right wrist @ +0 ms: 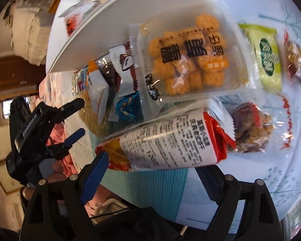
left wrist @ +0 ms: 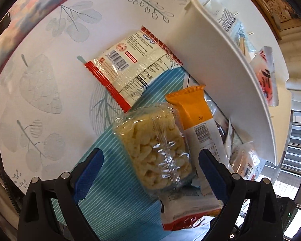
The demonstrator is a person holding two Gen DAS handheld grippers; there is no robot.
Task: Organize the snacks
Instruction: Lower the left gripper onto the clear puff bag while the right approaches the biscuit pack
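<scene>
One rice-puff pack (left wrist: 156, 150) (clear wrap) lies between — seemingly untouched — left gripper (left wrist: 150, 160) fingers.

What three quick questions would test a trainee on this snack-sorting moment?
1. True or false: the left tongs are clamped shut on the orange packet.
2. What colour is the bin beside the snacks? A white, B blue, C black.
3. Fill in: the red-edged packet lies back side up, showing its ____.

Key: 1 false, they are open on either side of the clear puffed-snack pack; 2 A; 3 barcode.
</scene>
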